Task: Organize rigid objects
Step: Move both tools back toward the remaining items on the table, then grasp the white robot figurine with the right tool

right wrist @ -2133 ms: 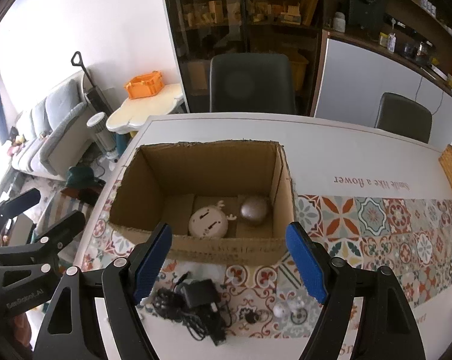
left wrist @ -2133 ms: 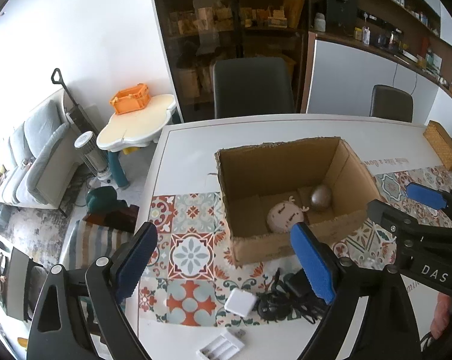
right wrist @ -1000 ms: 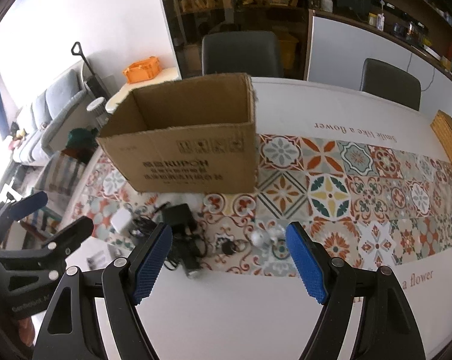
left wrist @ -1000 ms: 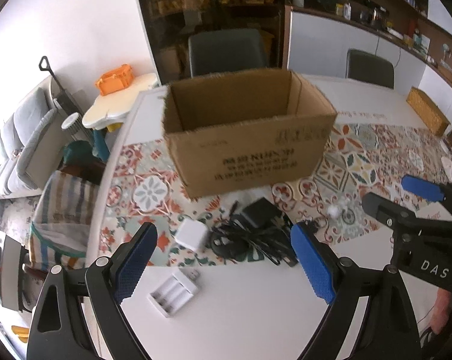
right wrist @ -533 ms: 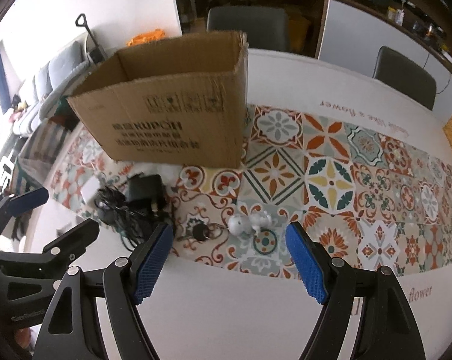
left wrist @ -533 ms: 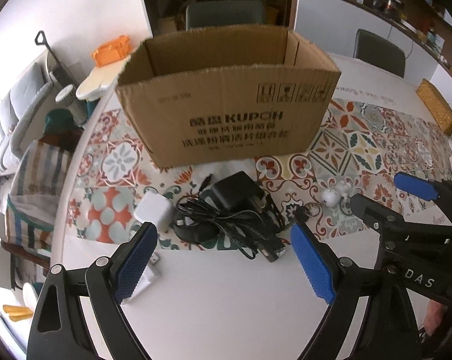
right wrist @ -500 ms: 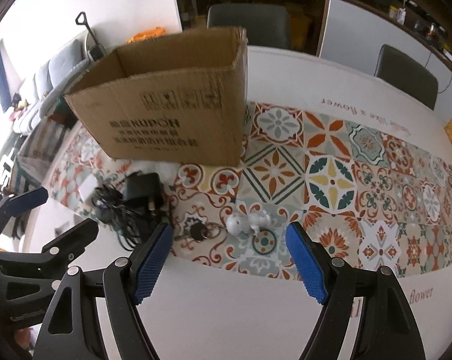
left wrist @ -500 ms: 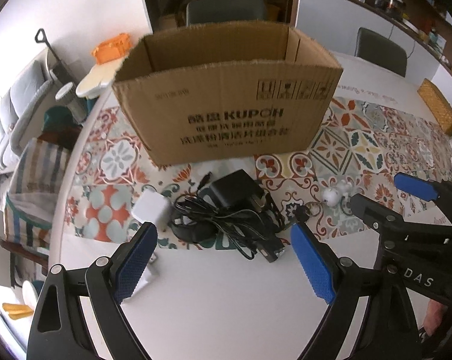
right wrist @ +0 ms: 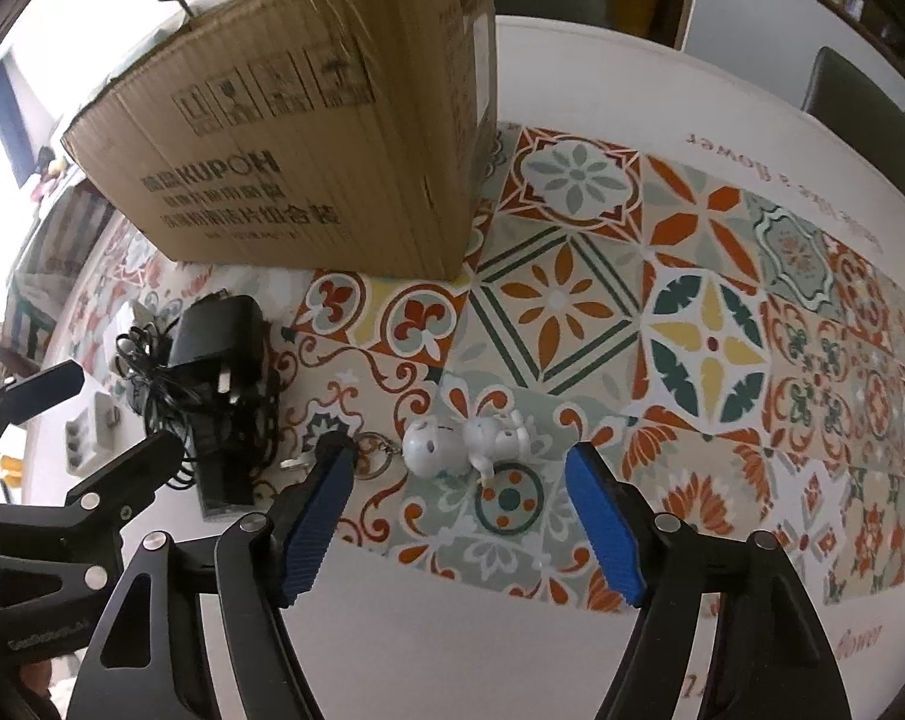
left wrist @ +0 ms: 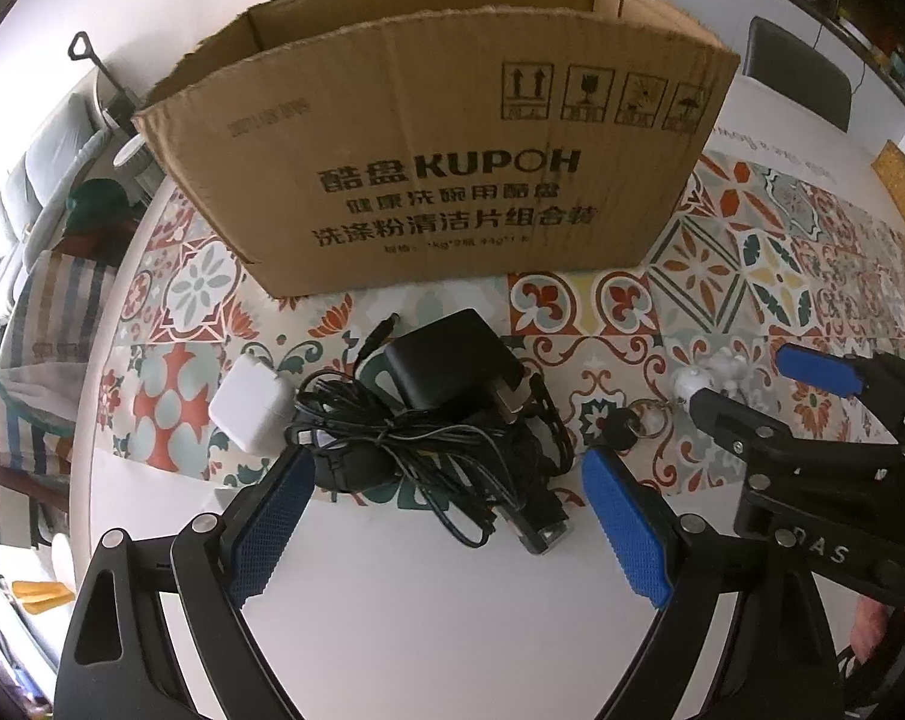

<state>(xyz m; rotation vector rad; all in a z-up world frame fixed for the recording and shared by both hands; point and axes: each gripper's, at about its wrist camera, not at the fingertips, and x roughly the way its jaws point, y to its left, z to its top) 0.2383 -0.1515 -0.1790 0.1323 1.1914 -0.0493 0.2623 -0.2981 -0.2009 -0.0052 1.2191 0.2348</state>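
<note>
left gripper point(left wrist: 446, 498) spread wide over the black charger point(left wrist: 452, 372), right gripper point(right wrist: 458, 480) closing round the white figurine point(right wrist: 464, 444), not touching.

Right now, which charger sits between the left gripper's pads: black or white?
The black charger with its tangled cable, centred ahead of the left gripper. The white charger lies outside, beyond the left pad.

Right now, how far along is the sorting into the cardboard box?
Done: nothing I can confirm; the cardboard box hides its inside from both cameras. In hand: nothing yet. The left gripper is open over the black adapter and tangled cable; the right gripper is closing around the white figurine keychain, not yet touching it. Left: those two, the white charger and the white battery holder.
</note>
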